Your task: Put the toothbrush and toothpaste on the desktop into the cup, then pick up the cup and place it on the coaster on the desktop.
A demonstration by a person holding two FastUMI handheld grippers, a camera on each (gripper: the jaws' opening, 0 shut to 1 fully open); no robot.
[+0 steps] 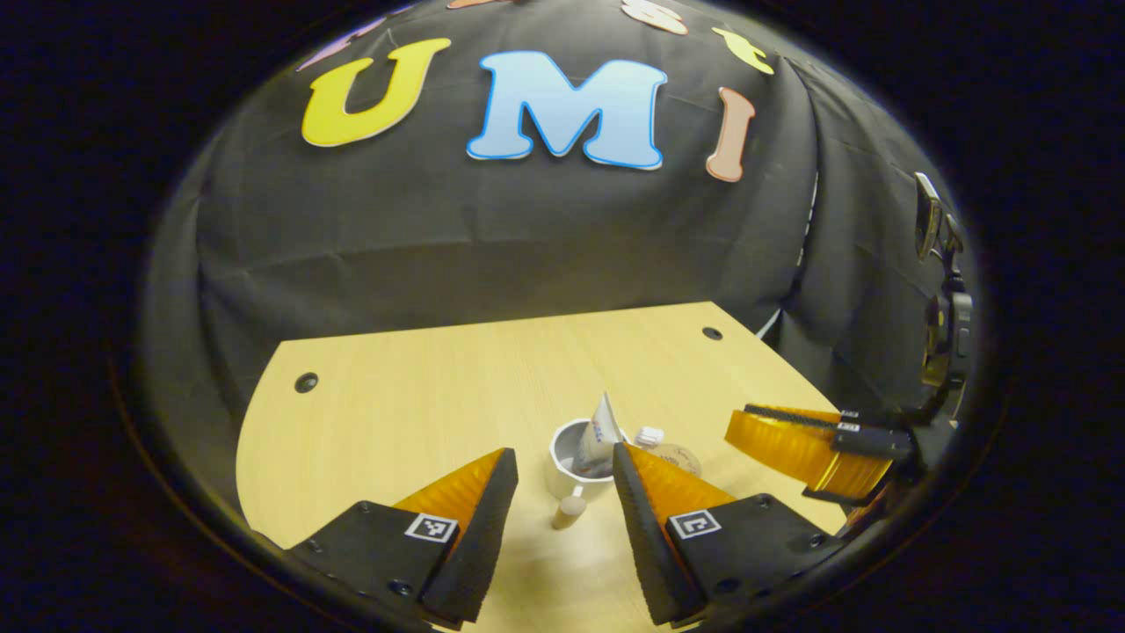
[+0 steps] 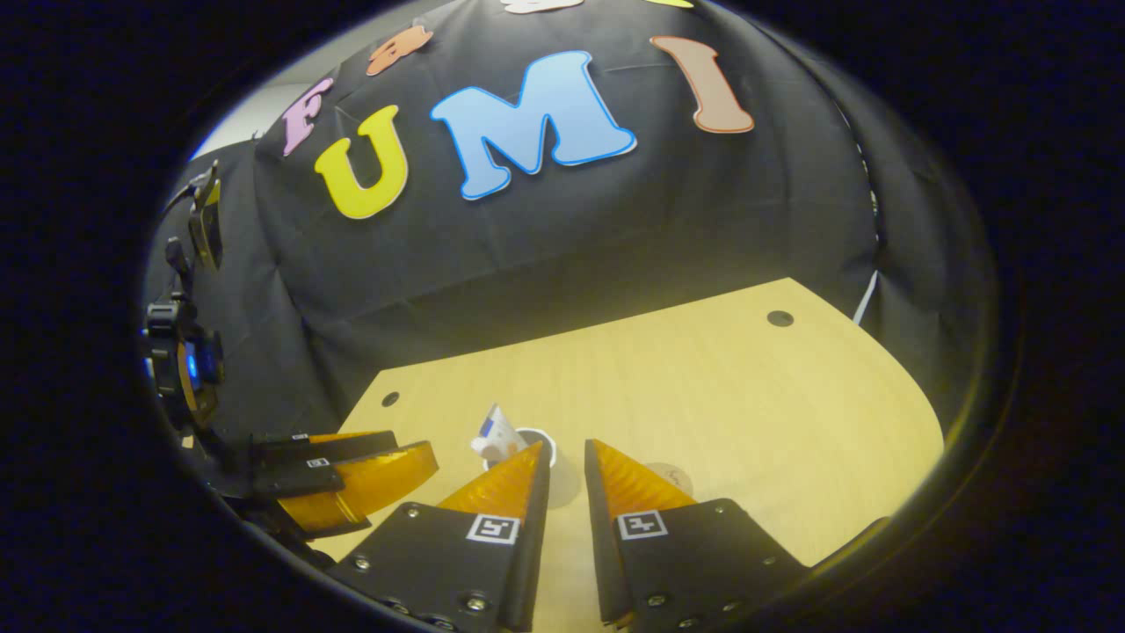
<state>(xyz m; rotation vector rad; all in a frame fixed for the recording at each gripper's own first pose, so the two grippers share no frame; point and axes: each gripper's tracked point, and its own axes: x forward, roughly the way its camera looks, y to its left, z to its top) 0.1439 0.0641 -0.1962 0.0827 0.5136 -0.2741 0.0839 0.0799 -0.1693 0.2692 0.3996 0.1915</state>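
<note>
Your left tongs [image 1: 564,479] gape wide, the cup [image 1: 569,459] dead ahead between them; your right tongs [image 2: 567,470] stand narrow, empty.

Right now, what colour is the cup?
White; the cup shows best in the left gripper view.

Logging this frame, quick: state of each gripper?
Left gripper: open, empty, above the table with the cup ahead of it.
Right gripper: fingers nearly together with a narrow gap, holding nothing.
</note>
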